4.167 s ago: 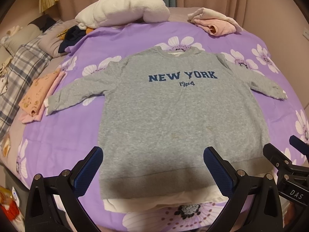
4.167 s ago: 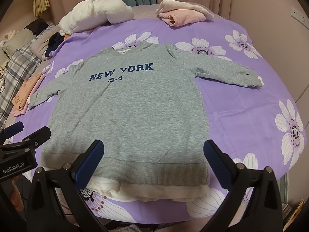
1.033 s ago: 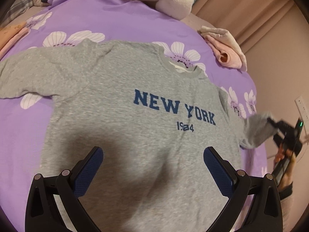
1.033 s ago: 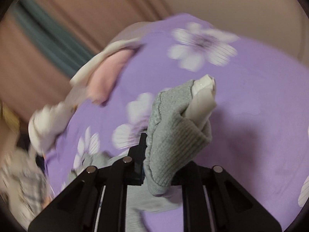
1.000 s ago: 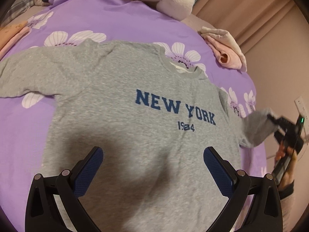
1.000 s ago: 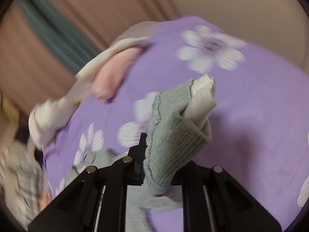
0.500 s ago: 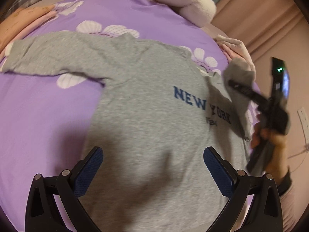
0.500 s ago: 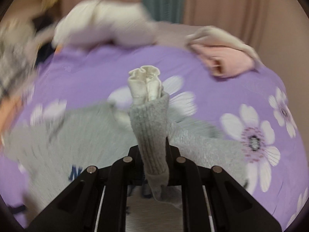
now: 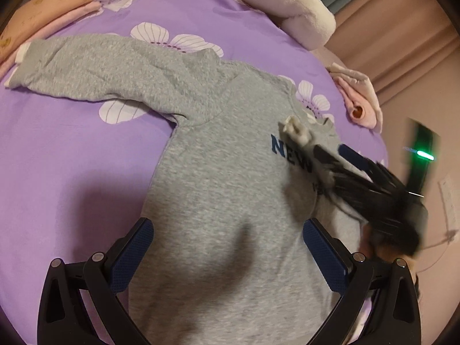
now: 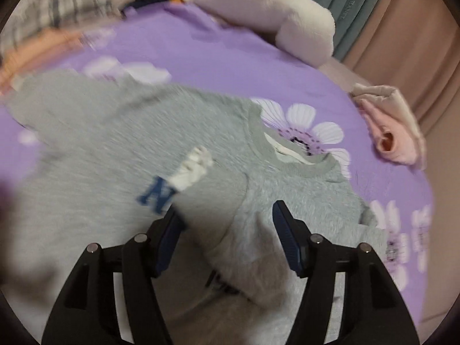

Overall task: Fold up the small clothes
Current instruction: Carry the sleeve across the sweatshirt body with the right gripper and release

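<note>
Bedspread [image 9: 86, 149], purple with white flowers, fills both views, and the grey sweatshirt [image 9: 218, 189] lies front-up on it, hem toward the near edge and collar toward the far right.

Four seconds ago both sleeves lay spread wide. Since then the right gripper [image 10: 227, 230] has lifted the right sleeve [image 10: 258, 230] by its cuff and carried it across the chest, so that it now lies folded over the print with its white cuff [image 10: 192, 169] pointing far-left. The right jaws, clenched on the cuff half a second ago, now stand parted with the sleeve lying loose between them; I judge the sleeve released. That would make the first sleeve fold done, with the left sleeve [image 9: 95, 66] next: it still stretches flat toward the far left.

Left gripper [image 9: 228, 250] hovers over the lower body with its jaws wide apart, grasping nothing.

Pink folded clothes [image 10: 394, 132] and a white bundle [image 9: 287, 3] sit at the far side.

Dark blue lettering on the chest now reads only "NEW" [image 9: 290, 153]; the sleeve covers the rest.
</note>
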Tool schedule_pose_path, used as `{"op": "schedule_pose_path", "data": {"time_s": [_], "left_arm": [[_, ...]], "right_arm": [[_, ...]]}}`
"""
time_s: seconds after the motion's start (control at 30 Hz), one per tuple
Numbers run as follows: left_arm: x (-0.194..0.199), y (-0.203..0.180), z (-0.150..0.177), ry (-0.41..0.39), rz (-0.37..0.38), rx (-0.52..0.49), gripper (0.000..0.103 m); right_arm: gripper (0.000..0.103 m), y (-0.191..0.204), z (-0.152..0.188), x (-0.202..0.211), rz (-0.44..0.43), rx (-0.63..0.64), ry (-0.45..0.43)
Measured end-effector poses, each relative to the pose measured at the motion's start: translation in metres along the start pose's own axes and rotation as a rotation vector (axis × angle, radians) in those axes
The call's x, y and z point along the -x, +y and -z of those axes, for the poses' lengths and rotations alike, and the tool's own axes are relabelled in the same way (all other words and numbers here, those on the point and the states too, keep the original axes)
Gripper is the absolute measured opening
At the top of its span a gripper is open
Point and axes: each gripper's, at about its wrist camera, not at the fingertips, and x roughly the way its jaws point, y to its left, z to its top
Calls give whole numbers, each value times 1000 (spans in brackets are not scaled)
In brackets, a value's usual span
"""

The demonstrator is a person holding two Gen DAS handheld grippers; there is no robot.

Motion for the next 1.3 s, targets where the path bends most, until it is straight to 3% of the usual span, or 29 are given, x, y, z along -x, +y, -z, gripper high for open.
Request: {"op": "schedule_pose_path", "data": {"time_s": [0.1,0.2,0.3,0.43,0.5,0.57,0.67,0.73,0.87,1.0,1.1,1.3], "left_arm": [[2,5,-4,-12,14,28,103],[5,8,-8,-28,10,37,103],[7,10,-10,-34,8,46,103],[11,16,-14,-55,22,70,103],[15,28,-18,-82,35,116,103],[20,39,-23,-113,47,166,103],[25,56,-35,-162,58,225,103],[25,67,-45,-193,62,259,103],[14,92,-65,-223,81,354,103],[4,122,-72,-248,175,474,103],[6,137,-78,-306,212,506,103],[6,154,-107,-385,163,531,103]], "right_arm": [[73,-30,-1,35,-174,-190,-108],[69,-65,4,38,-233,-407,-137],[33,-67,14,13,-236,-493,-75],[17,-30,21,-13,-243,-420,-34],[17,-7,20,-28,-223,-327,-17],[17,2,23,-56,-225,-297,80],[15,2,14,-57,-229,-322,75],[20,0,10,-44,-227,-336,59],[21,2,14,-23,-234,-321,15],[25,-1,24,-6,-247,-313,-19],[26,-11,32,4,-271,-333,-48],[31,-22,44,19,-290,-370,-89]]}}
